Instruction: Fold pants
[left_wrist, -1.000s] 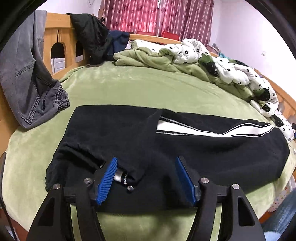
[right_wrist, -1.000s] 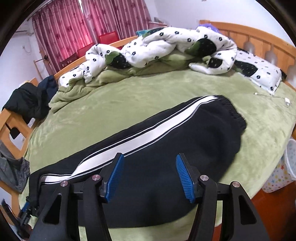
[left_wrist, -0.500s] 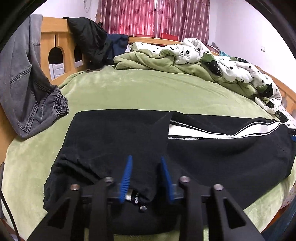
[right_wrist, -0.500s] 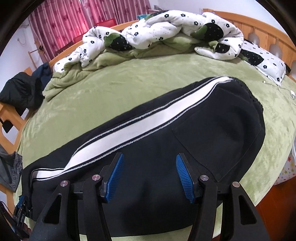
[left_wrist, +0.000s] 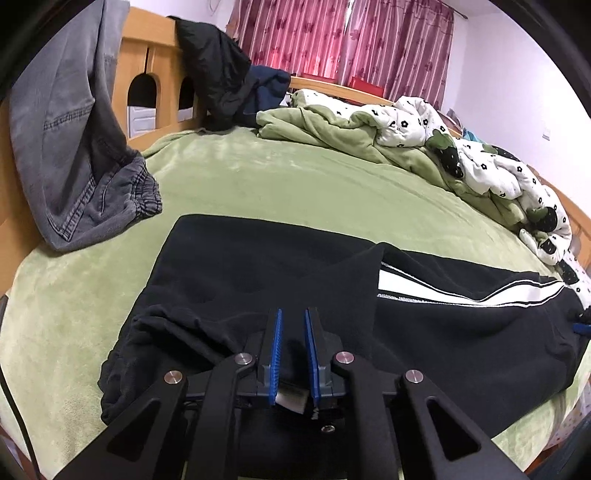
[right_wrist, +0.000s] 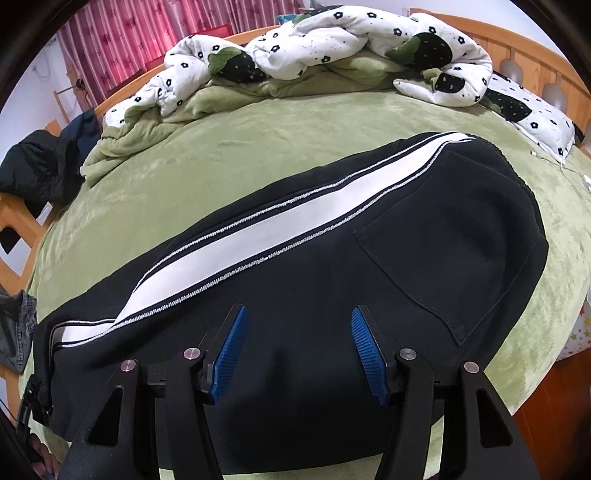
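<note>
Black pants with a white side stripe lie flat across the green bed cover. One leg is folded over so that its end covers part of the stripe. My left gripper is at the near edge of the leg end, its jaws closing tight on a pinch of black fabric with a white label behind it. My right gripper hovers open just over the pants near the back pocket, with nothing between its blue pads.
Grey jeans hang over the wooden footboard, with a dark jacket beside them. A rumpled white and green quilt runs along the far side. A pillow and a white cable lie at the right.
My left gripper has closed from wide open onto the fabric at the leg end and moved in closer. My right gripper has sunk toward the pants, still open.
</note>
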